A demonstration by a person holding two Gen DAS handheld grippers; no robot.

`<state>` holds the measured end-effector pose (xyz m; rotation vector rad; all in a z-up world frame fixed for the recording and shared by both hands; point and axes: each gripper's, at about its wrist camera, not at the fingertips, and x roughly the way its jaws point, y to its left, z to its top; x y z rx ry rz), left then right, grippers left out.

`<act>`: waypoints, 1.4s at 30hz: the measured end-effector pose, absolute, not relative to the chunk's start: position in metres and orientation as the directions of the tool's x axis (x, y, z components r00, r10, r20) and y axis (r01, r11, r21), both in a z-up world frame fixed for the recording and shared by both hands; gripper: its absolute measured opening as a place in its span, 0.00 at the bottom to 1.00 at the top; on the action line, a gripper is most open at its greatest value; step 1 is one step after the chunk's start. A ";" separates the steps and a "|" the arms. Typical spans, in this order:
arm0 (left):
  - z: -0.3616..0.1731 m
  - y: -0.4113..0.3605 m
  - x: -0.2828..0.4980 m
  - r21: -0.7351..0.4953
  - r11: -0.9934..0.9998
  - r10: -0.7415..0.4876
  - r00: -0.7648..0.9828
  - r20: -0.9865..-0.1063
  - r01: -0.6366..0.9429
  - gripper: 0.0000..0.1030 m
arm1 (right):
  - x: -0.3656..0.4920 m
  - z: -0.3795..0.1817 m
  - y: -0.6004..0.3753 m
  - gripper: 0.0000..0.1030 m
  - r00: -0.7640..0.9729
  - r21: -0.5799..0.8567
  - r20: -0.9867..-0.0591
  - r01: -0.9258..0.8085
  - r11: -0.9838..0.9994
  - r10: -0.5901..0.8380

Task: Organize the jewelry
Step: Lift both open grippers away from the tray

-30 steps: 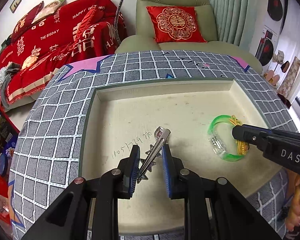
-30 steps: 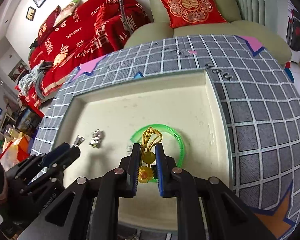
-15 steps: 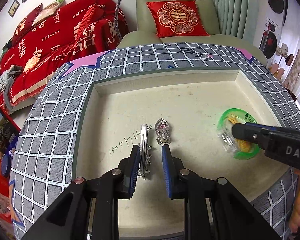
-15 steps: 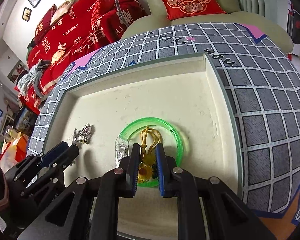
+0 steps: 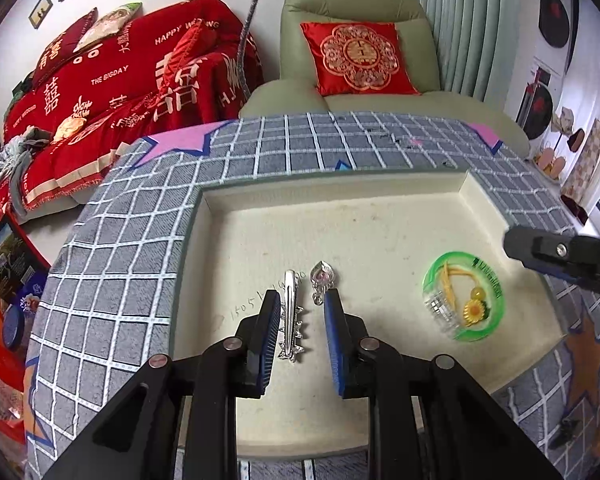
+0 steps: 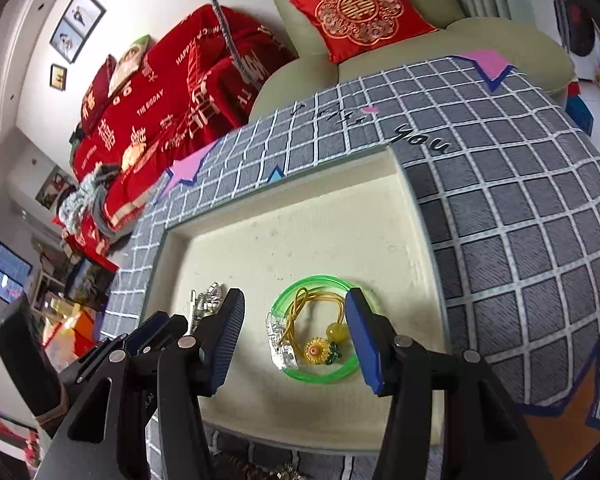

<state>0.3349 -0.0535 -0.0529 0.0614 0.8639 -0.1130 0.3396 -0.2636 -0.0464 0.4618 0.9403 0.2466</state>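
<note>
A living room with a red-draped sofa (image 5: 112, 92) and a green armchair (image 5: 364, 60) bearing a red cushion (image 5: 360, 60) lies behind the surface (image 5: 120, 248), which is covered in grey checked cloth and carries a cream tray (image 5: 380, 216). The left wrist view shows most clearly what lies at the tray's left: a silver hair clip (image 5: 291, 312) lying lengthwise between the pads of the left claw (image 5: 302, 322), close to the left pad, and a small silver pendant (image 5: 322, 282) just beyond the right pad's tip. The left claw is narrowly open, with a gap visible on either side of the clip, so it grips nothing. In the right wrist view these two silver pieces are only a half-hidden glint behind the left claw's fingers. That view instead looks straight down on the green bangle (image 6: 320, 330) lying flat on the tray, with a yellow hair tie (image 6: 300, 316) inside its ring, a sunflower charm (image 6: 317, 351) and an amber bead (image 6: 336, 332) on it, and a clear faceted piece (image 6: 279, 340) on the bangle's left side. The right claw (image 6: 294, 340) has just been opening; its pads stand wide apart on either side of the bangle, above it, and touch nothing. From the left view, only the right claw's dark tip shows, beyond the bangle at the tray's right edge. The right view alone shows the lettering "you" (image 6: 420, 140) on the cloth.
</note>
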 end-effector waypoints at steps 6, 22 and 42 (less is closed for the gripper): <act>-0.018 -0.047 0.312 0.005 0.994 -0.072 0.708 -0.702 0.106 1.00 | 0.310 -0.031 -0.273 0.64 0.595 0.474 -0.705 -0.010 0.881 0.386; -0.007 -0.038 0.196 0.010 0.985 -0.114 0.695 -0.710 0.171 1.00 | 0.212 -0.016 -0.266 0.78 0.599 0.370 -0.738 -0.028 0.929 0.312; -0.024 -0.033 0.123 0.029 0.982 -0.100 0.643 -0.760 0.187 1.00 | 0.133 -0.016 -0.282 0.87 0.602 0.346 -0.750 0.002 0.938 0.275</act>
